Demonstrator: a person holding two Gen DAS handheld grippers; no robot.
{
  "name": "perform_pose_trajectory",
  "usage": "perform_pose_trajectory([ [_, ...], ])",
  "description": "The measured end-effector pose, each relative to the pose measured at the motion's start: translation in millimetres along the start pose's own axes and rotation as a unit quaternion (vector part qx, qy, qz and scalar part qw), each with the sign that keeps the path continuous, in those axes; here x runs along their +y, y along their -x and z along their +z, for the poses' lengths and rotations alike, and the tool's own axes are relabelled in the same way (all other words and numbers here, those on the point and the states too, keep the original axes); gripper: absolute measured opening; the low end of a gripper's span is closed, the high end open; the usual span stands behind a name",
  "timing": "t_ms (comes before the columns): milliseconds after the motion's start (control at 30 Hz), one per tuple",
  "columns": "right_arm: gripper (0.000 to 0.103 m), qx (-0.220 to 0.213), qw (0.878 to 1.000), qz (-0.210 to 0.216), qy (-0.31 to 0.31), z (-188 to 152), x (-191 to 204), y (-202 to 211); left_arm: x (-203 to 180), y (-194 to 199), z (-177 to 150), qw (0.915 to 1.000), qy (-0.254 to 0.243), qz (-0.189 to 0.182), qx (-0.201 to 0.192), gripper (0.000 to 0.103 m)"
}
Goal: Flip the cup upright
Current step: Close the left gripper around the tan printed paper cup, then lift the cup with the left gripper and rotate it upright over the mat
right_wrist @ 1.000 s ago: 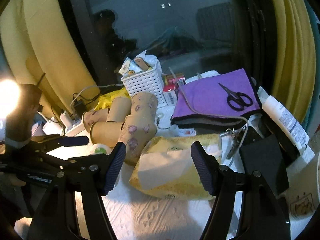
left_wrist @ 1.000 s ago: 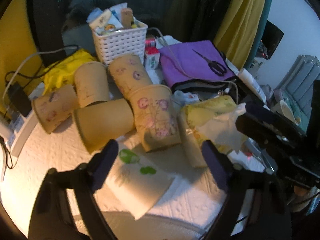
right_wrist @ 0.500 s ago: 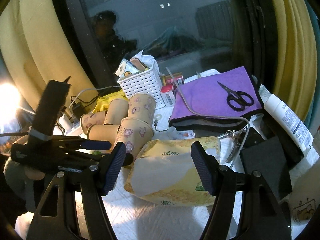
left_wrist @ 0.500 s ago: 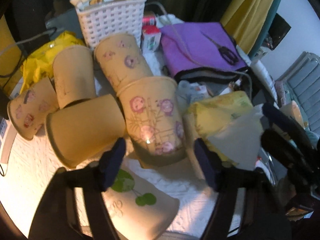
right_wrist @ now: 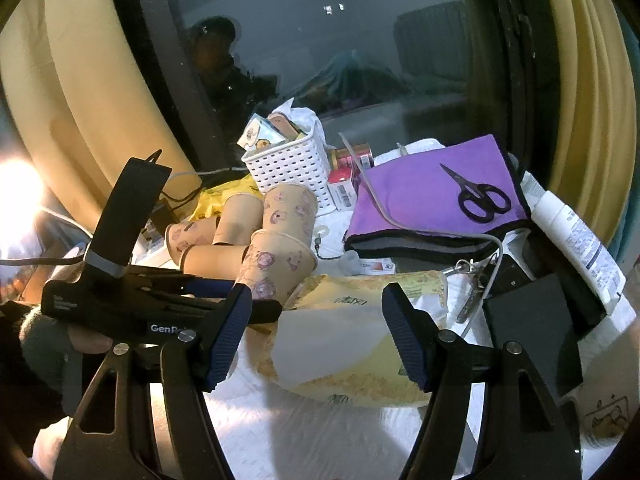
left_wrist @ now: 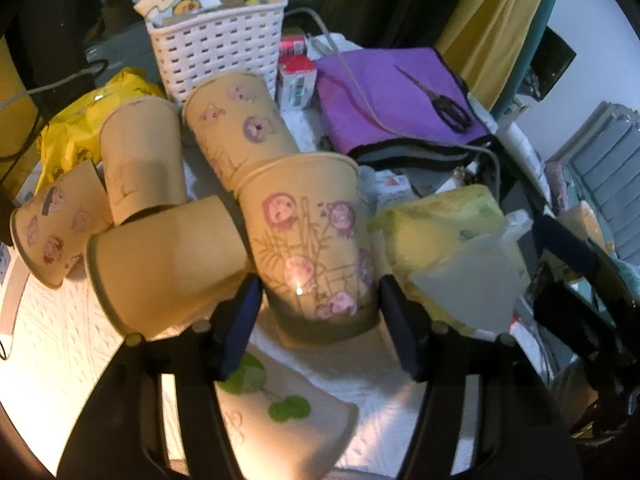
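Several tan paper cups with pink cartoon prints lie heaped on a white cloth. The nearest printed cup leans with its rim up and back, base toward me; it also shows in the right wrist view. A plain cup lies on its side at its left. My left gripper is open, its fingers on either side of the nearest cup's base, not touching it. My right gripper is open and empty, above a yellow tissue pack.
A white basket stands behind the cups. A purple cloth with black scissors lies at the right. A flattened cup with green dots lies below my left gripper. A white bottle lies far right.
My left gripper has moved forward toward the heap, so its fingers now flank the nearest cup's base. My right gripper has stayed almost still over the tissue pack.
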State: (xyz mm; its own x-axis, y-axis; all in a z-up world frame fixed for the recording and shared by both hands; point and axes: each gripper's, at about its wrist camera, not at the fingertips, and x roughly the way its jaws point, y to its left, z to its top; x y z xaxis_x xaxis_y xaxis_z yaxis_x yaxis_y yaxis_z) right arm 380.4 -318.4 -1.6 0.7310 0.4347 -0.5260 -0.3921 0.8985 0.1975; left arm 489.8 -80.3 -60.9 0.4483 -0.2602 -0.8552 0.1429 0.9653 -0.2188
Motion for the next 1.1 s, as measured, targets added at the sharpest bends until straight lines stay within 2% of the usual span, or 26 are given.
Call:
perform_pose_trajectory([
  [367,0.071,-0.011,1.000,-0.008,0.014,-3,28,39,-4,67,-24,0.9966,-0.004,-0.036,-0.074,0.061],
  [533,0.071,-0.016,1.000,-0.007,0.025,-9,48,61,-11,105,-47,0.9926,-0.015,-0.040,-0.114,0.061],
  [800,0.071,-0.023,0.999,0.007,0.033,-24,80,94,-24,159,-111,0.9840,-0.045,-0.002,-0.172,0.061],
  [933,0.071,-0.016,0.999,0.034,0.024,-39,97,109,-24,181,-154,0.9764,-0.055,0.031,-0.207,0.061],
  [1100,0.071,-0.007,0.998,0.060,0.023,-60,118,123,-18,197,-211,0.9714,-0.048,0.052,-0.227,0.061],
])
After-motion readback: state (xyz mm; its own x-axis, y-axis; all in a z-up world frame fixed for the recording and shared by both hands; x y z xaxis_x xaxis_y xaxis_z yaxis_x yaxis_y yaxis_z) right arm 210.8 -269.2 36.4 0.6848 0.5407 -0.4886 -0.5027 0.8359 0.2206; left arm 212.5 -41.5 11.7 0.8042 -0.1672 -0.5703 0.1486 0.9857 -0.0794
